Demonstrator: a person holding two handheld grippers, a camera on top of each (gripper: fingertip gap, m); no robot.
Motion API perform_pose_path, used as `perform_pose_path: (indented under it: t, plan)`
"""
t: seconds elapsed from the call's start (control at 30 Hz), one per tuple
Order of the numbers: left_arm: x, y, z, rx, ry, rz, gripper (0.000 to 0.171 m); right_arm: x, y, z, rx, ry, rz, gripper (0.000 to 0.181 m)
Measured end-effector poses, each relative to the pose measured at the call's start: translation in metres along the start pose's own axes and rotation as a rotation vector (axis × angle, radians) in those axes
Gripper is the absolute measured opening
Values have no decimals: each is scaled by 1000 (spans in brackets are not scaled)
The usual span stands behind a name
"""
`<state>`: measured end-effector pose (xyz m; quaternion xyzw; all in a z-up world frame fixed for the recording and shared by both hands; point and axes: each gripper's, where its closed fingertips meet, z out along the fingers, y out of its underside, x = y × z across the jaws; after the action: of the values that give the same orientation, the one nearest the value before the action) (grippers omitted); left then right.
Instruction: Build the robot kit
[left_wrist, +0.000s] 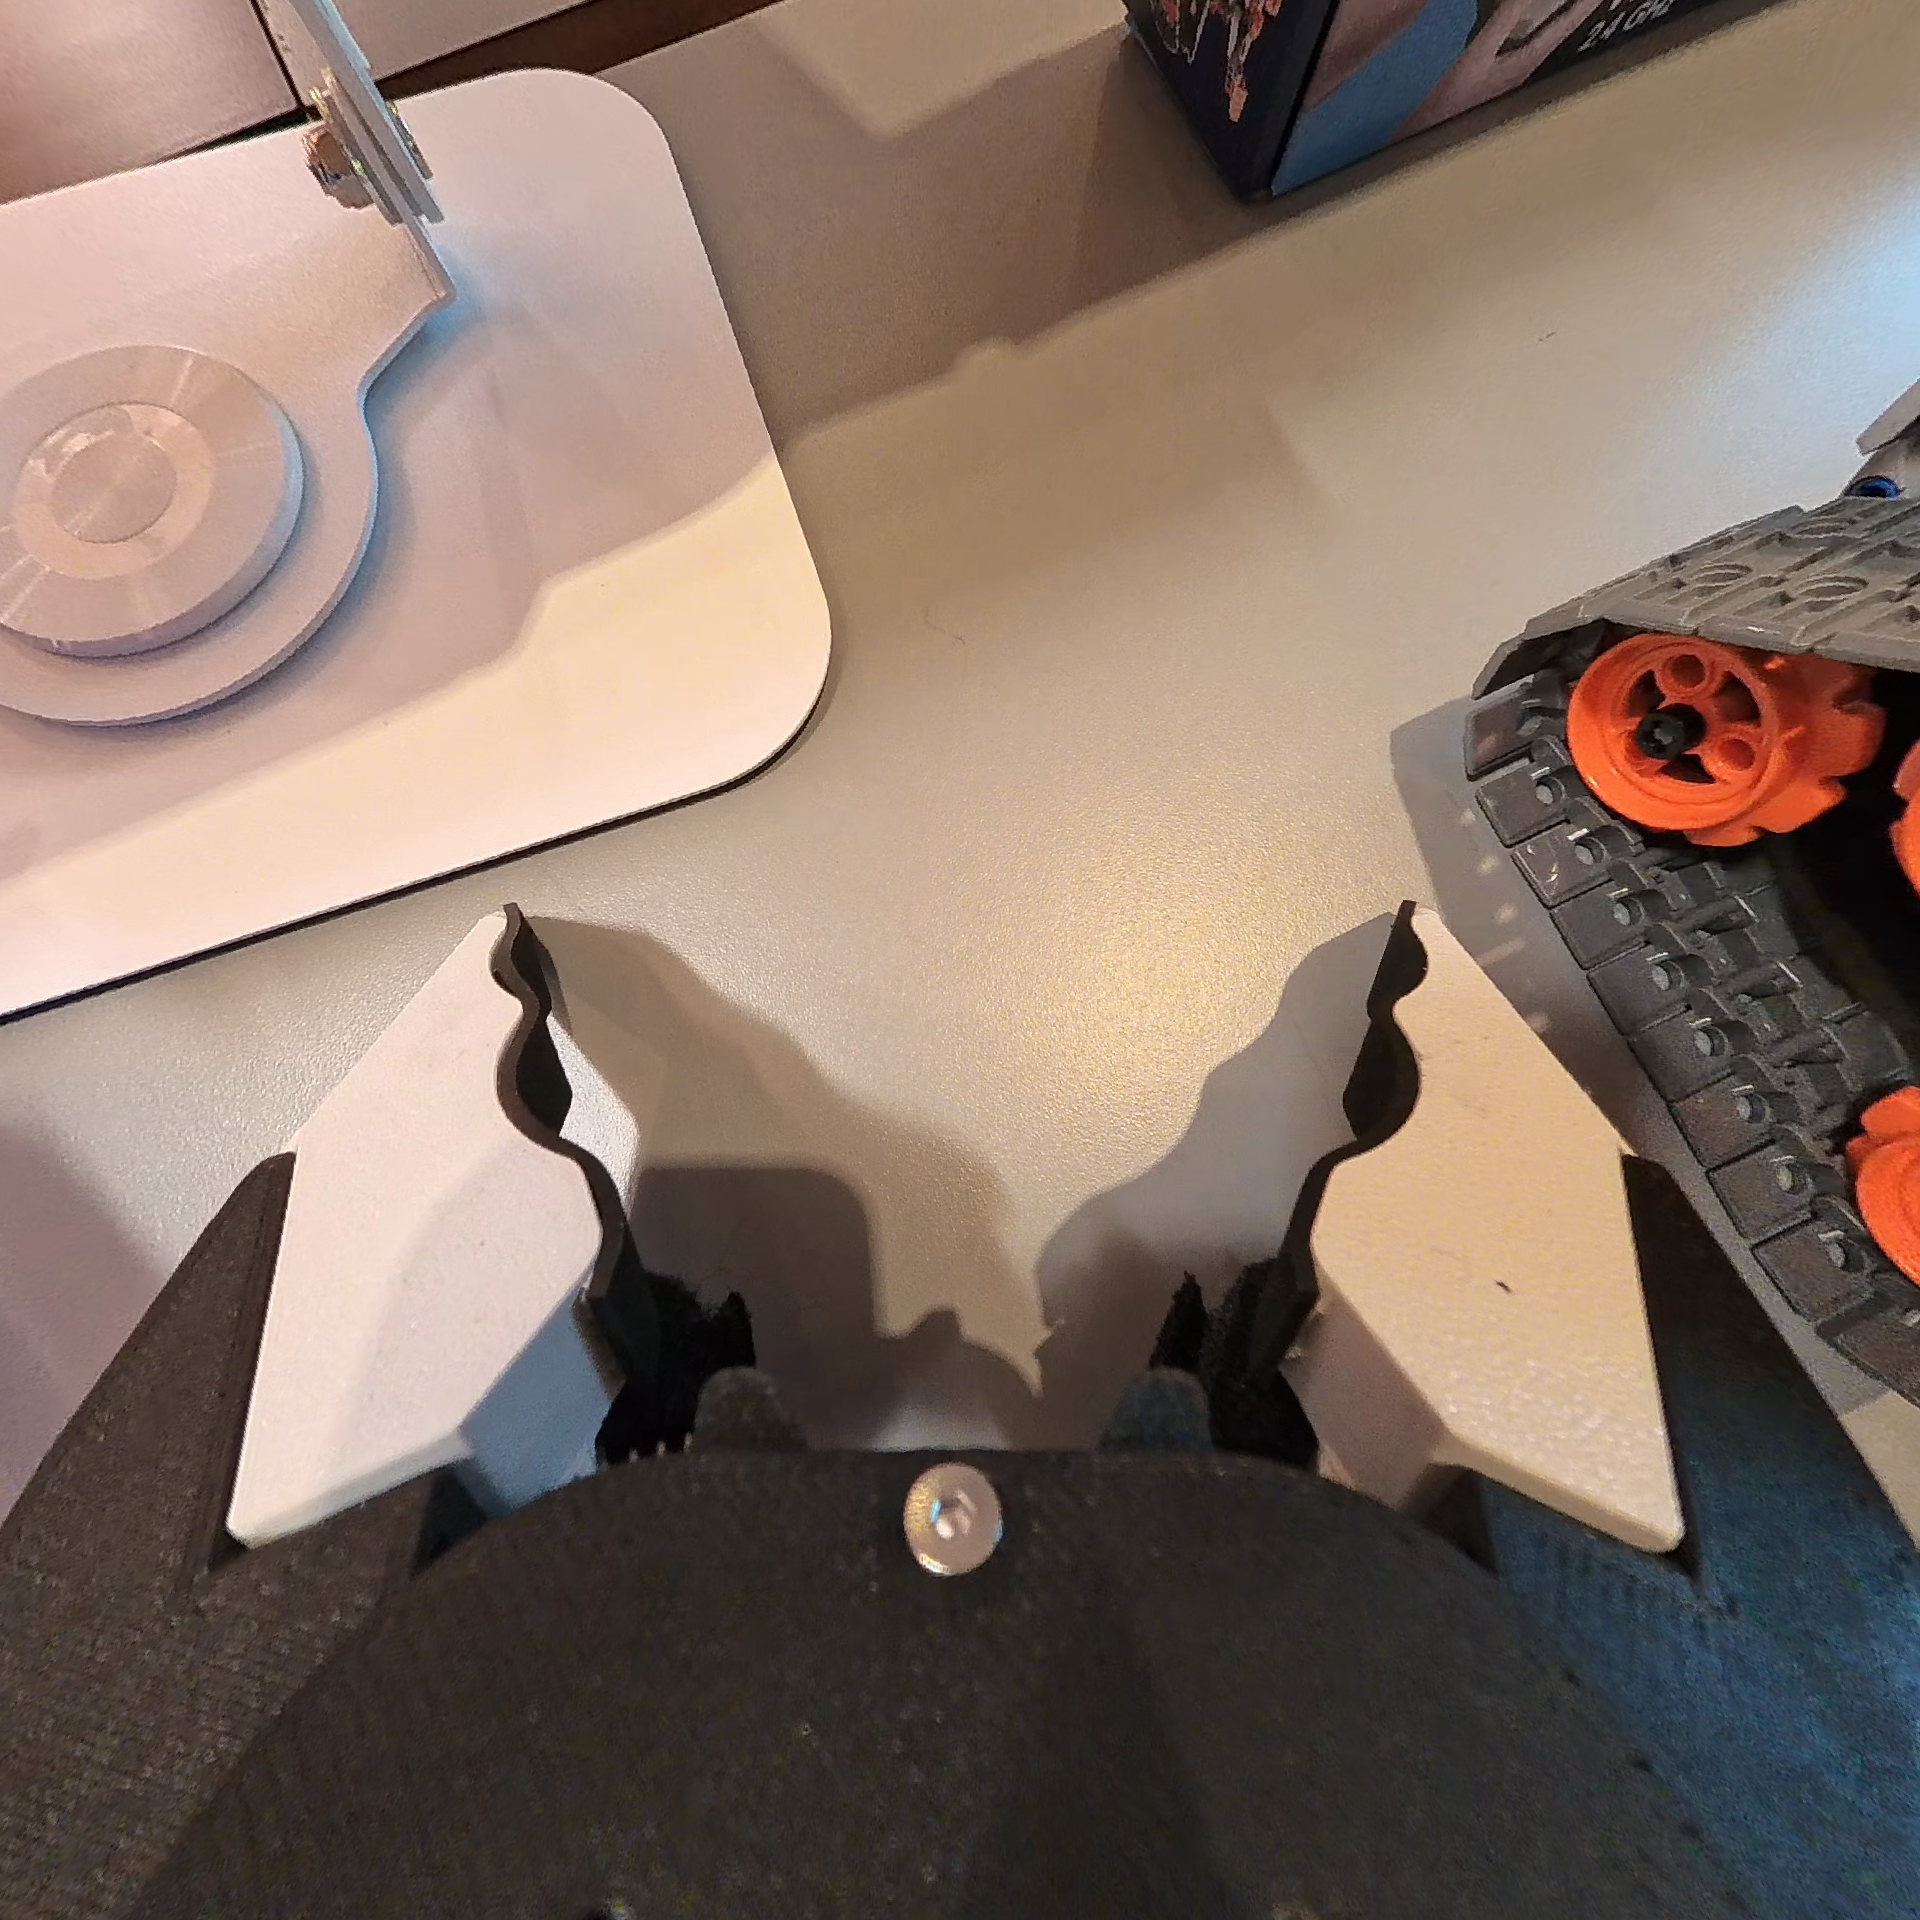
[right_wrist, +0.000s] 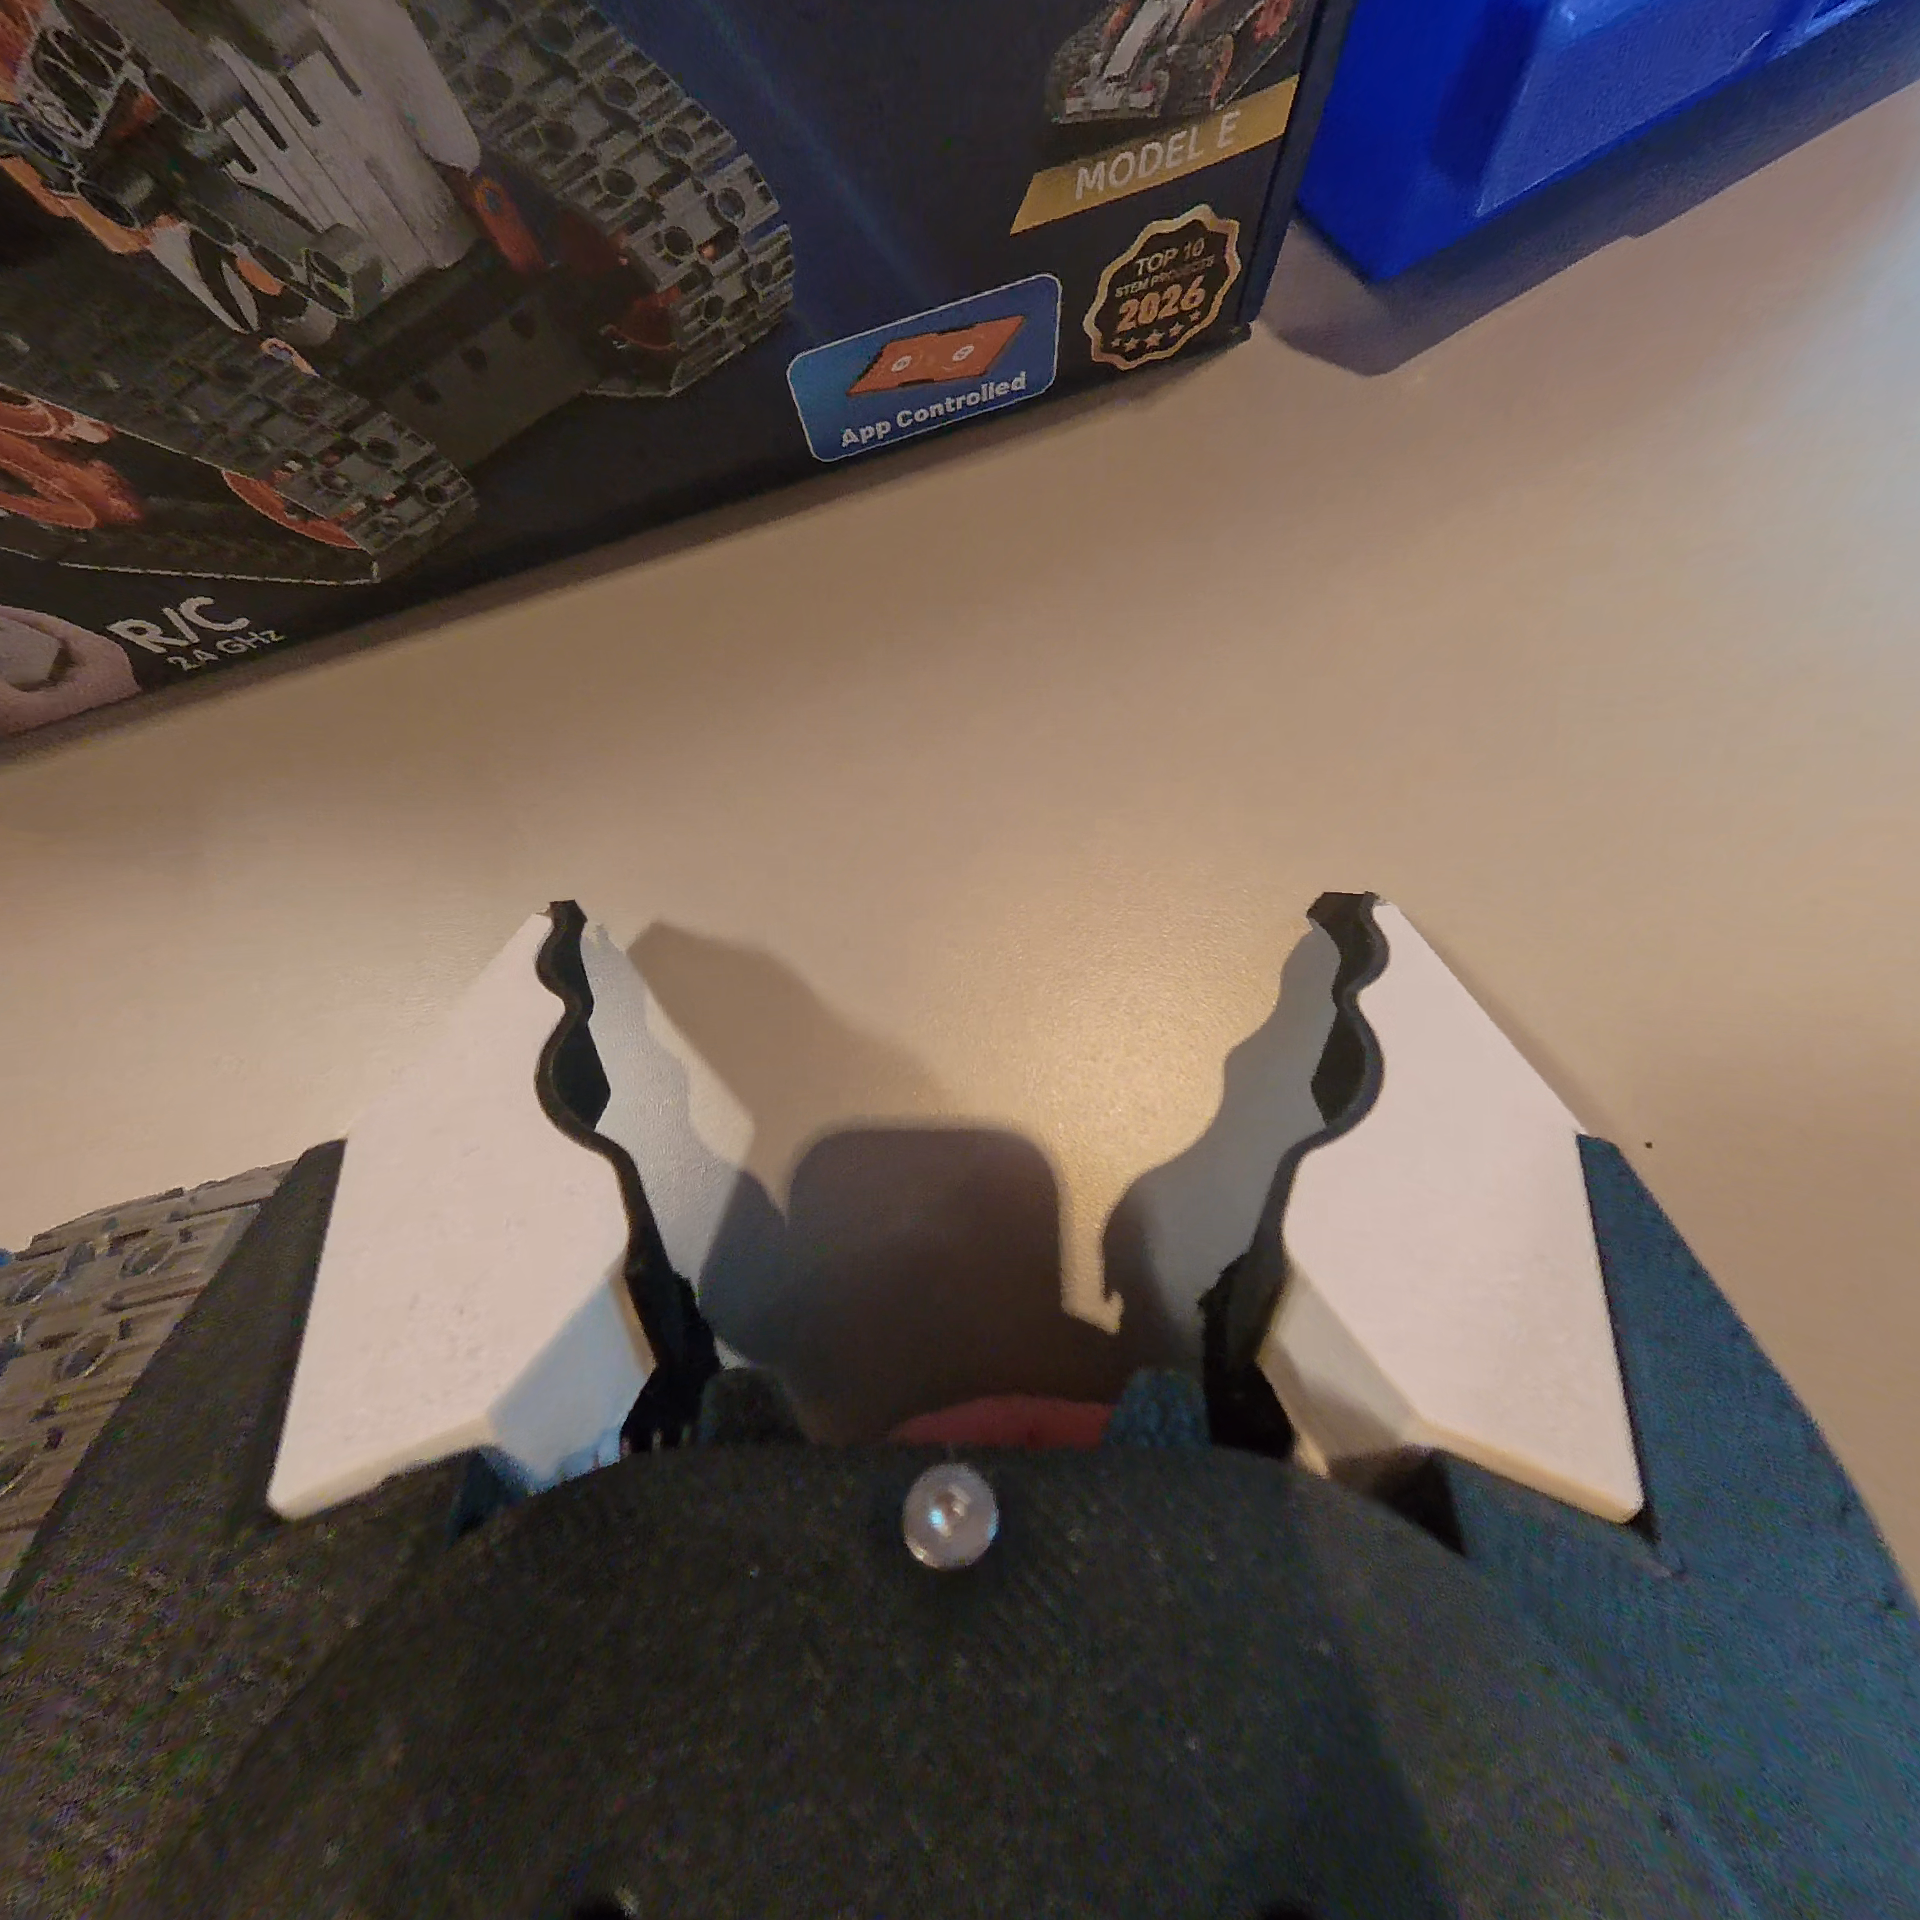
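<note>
My left gripper (left_wrist: 961, 920) is open and empty above the pale tabletop. A brick-built tracked vehicle (left_wrist: 1683, 935) with grey track links and orange wheels (left_wrist: 1688, 732) lies just right of its right finger, not touching. My right gripper (right_wrist: 961, 909) is open and empty over bare table. A dark printed toy box (right_wrist: 623, 291) stands ahead of it. A grey studded part of the tracked vehicle (right_wrist: 94, 1340) shows at the left edge, beside the left finger.
A white stand base (left_wrist: 582, 582) with a round metal disc (left_wrist: 135, 509) and a metal bracket lies at the left. The dark box (left_wrist: 1351, 94) stands at the back right. A blue plastic bin (right_wrist: 1621, 135) sits right of the box.
</note>
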<state>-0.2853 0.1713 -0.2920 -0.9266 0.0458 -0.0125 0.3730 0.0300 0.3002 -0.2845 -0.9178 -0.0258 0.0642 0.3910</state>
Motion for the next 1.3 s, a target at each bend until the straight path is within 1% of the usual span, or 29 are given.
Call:
perform_pose_path:
  t: [0.23, 0.43, 0.6, 0.83, 1.03, 1.17, 1.3]
  plan:
    - [0, 0, 0, 0, 0, 0, 150, -4, 0, 0, -3, -28, -6, 145]
    - [0, 0, 0, 0, 0, 0, 150, -8, -3, -6, 14, -112, 37, 152]
    - [0, 0, 0, 0, 0, 0, 150, -15, -6, -15, 45, -219, 79, 154]
    - [0, 0, 0, 0, 0, 0, 150, -22, -11, -27, 74, -364, 140, 151]
    - [0, 0, 0, 0, 0, 0, 150, -37, -6, -38, 60, -503, 118, 145]
    - [0, 0, 0, 0, 0, 0, 150, -41, -8, -46, 63, -611, 179, 140]
    - [0, 0, 0, 0, 0, 0, 150, -43, -10, -49, 62, -654, 203, 142]
